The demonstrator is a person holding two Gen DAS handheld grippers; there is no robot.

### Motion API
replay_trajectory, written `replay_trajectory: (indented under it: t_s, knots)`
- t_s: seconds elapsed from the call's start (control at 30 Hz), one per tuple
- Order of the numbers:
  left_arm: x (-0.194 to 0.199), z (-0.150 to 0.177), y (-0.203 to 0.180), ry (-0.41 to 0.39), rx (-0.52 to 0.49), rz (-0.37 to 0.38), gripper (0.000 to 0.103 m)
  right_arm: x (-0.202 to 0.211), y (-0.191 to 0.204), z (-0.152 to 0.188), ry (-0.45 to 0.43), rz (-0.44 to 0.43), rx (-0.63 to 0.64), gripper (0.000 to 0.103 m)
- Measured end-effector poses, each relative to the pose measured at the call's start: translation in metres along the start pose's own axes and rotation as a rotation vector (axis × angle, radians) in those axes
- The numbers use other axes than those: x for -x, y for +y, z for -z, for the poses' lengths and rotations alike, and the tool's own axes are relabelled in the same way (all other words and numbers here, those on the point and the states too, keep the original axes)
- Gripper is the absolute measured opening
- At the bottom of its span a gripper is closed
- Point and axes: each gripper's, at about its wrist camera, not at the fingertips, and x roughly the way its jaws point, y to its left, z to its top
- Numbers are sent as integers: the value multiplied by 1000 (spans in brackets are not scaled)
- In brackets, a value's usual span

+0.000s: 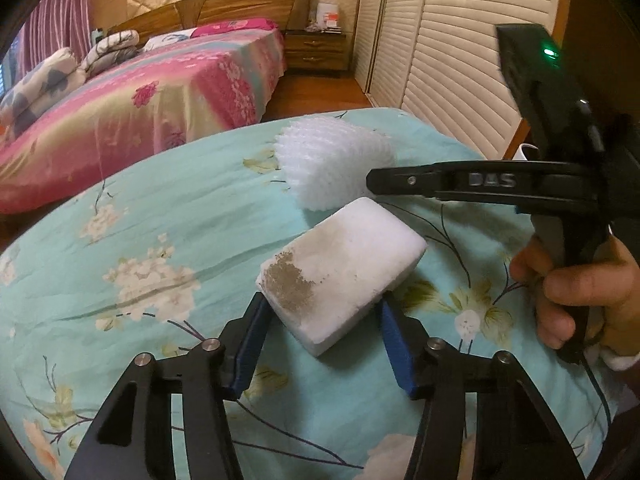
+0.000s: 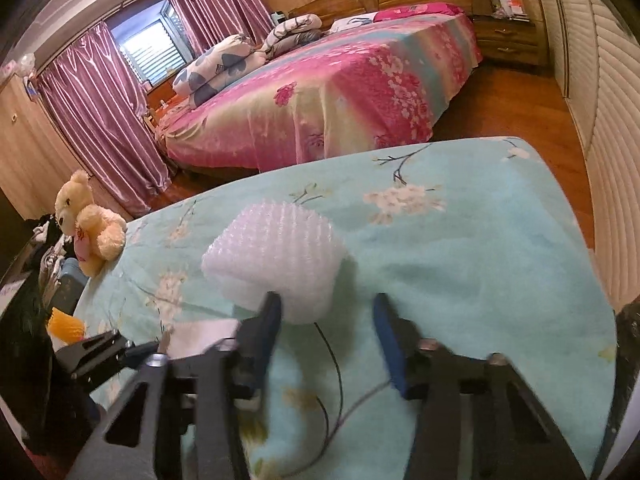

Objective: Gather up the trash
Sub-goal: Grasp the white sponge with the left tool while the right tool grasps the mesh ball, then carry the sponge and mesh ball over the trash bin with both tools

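Observation:
A dirty white foam block (image 1: 344,268) lies on the teal floral cloth (image 1: 160,220). My left gripper (image 1: 320,316) is open, its blue pads on either side of the block's near end without closing on it. A white foam net sleeve (image 1: 332,164) lies just beyond the block. In the right wrist view the sleeve (image 2: 276,256) sits right in front of my right gripper (image 2: 326,304), which is open, its left finger (image 2: 268,320) touching the sleeve's near edge. The right gripper also shows from the side in the left wrist view (image 1: 372,180), beside the sleeve.
A pink floral bed (image 2: 320,92) stands beyond the cloth-covered surface. Louvred wardrobe doors (image 1: 460,60) run along the right. A teddy bear (image 2: 88,224) sits at the surface's left corner, with an orange item (image 2: 64,324) and clutter below it. A nightstand (image 1: 316,48) is at the back.

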Motion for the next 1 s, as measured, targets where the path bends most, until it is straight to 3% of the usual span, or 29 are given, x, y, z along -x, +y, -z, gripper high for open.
replay_trajectory:
  t_s: [0.2,0.47,0.77,0.97,1.0]
  knots:
    - [6,6,-13,5,-18,-46,49,7,-4,4,-10,-25,-28,11]
    - [33,31,-16,-7,183,-46,46,48,-12,31,-49,-1,-46,11]
    - [67,52,-39,-72,278,-109,46,88,-15,72,-63,39,-62,11]
    - [65,58,-42,-61,315,-121,46,87,-9,76,-59,84,-58,24]
    - [66,58,-41,-64,320,-121,46,86,-8,75,-57,87,-54,35]
